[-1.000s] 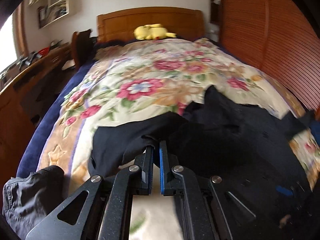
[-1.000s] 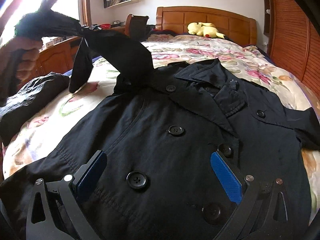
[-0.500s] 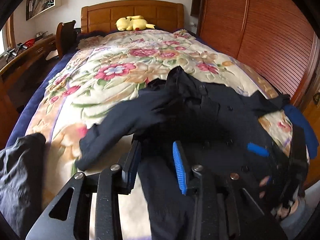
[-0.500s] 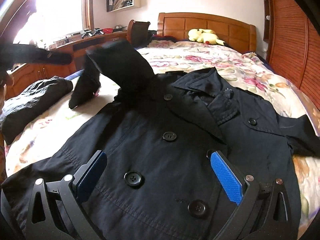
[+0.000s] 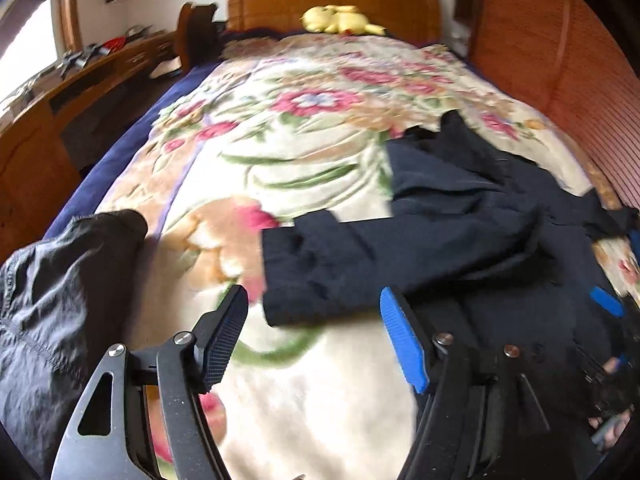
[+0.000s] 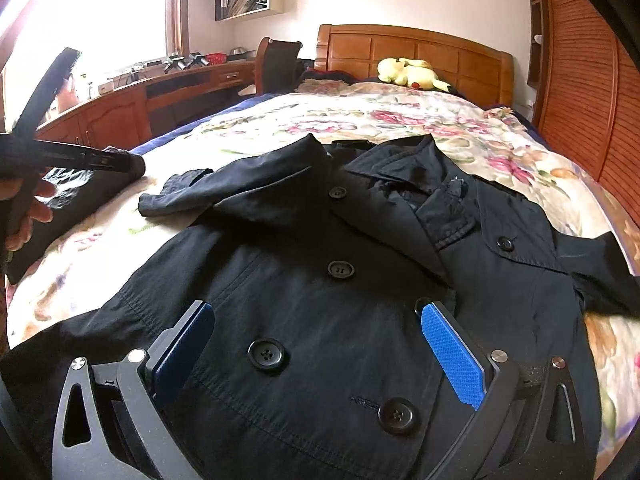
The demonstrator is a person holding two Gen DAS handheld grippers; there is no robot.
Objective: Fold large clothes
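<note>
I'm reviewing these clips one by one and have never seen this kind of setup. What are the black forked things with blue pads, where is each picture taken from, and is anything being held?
There is no robot here. A person holds a two-fingered claw in each hand, and a fisheye camera on each claw looks forward along its fingers. One picture comes from the left claw, the other from the right claw.

Both look over a bed with a floral blanket. A dark buttoned coat lies spread on it, front up, with its sleeve stretched out flat to the side. Another dark garment sits bunched at the bed's edge, and a yellow plush toy rests by the headboard.

Nothing is held. The left claw's jaws have just been opening; they stand apart over the blanket near the sleeve's cuff, with nothing between them. The right claw is open above the coat's front.
</note>
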